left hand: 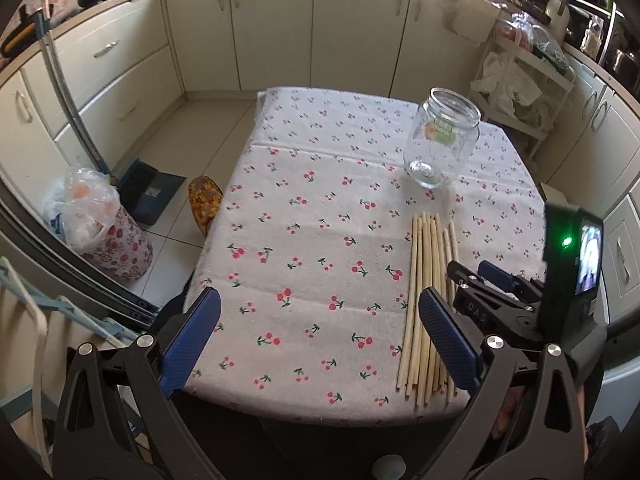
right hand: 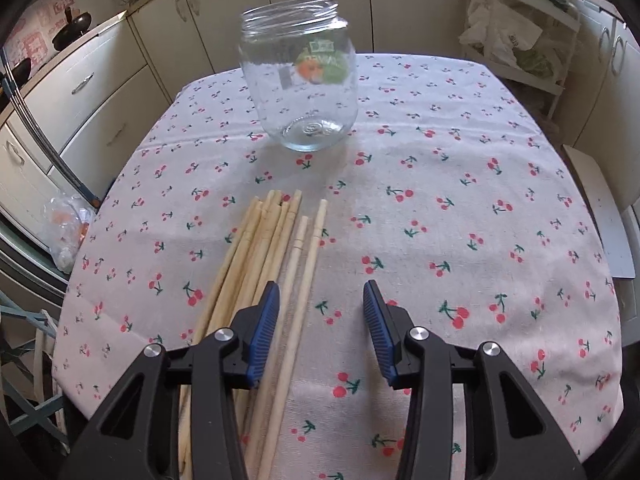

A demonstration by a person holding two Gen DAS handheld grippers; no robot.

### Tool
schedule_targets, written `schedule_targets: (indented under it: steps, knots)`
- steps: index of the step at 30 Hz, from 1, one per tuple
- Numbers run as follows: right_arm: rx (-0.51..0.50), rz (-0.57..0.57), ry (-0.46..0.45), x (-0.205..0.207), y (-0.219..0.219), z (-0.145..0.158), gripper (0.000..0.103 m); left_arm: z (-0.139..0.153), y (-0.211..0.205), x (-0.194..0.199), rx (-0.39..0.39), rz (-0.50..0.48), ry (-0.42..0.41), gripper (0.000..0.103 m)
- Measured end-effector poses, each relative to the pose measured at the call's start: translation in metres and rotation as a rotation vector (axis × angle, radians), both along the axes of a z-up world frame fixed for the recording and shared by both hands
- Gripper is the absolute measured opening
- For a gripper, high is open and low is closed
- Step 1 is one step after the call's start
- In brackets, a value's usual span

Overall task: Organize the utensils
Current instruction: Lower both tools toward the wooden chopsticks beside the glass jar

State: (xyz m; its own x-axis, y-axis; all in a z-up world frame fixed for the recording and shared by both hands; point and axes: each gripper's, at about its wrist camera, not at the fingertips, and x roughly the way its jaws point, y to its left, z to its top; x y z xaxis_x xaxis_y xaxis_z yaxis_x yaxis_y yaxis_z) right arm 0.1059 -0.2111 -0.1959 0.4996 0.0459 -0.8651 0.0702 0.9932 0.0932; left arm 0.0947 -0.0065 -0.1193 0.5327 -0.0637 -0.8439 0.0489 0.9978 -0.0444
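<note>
Jaws on both grippers stand apart with nothing clamped. On the left gripper (left hand: 320,340) they gape wide over bare cherry-print cloth near the table's (left hand: 312,216) near edge. On the right gripper (right hand: 322,312) they are about half open, above the two chopsticks lying slightly apart from the rest, pads touching neither. The bundle of wooden chopsticks (right hand: 256,264) lies lengthwise from the near edge toward the middle. Beyond their tips stands an upright, lidless glass jar (right hand: 300,76), toward the far edge.
</note>
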Motion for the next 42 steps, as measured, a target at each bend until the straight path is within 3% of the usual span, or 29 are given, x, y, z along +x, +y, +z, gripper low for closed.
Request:
schedule_targets:
  steps: [13, 18, 20, 28, 34, 36, 42]
  knots:
    - [-0.054, 0.032, -0.003, 0.01, -0.001, -0.004, 0.042, -0.043, -0.041, 0.04, 0.023, -0.09, 0.043, 0.093]
    - [-0.048, 0.059, 0.007, 0.011, -0.015, -0.005, 0.02, -0.062, -0.05, 0.058, 0.029, -0.117, 0.068, 0.089]
    - [-0.051, 0.063, 0.008, 0.01, -0.023, -0.005, 0.019, -0.069, -0.056, 0.063, 0.043, -0.135, 0.07, 0.088]
    - [-0.005, 0.103, 0.003, 0.013, -0.028, -0.006, 0.017, -0.094, -0.068, 0.08, 0.057, -0.172, 0.124, 0.081]
    - [0.068, 0.132, 0.008, 0.02, -0.033, -0.006, 0.017, -0.094, -0.071, 0.086, 0.111, -0.166, 0.093, 0.081]
    - [0.089, 0.121, 0.019, 0.021, -0.035, -0.006, 0.017, -0.095, -0.074, 0.089, 0.111, -0.173, 0.102, 0.076]
    - [0.061, 0.092, 0.018, 0.021, -0.033, -0.005, 0.017, -0.095, -0.086, 0.103, 0.118, -0.182, 0.078, 0.072]
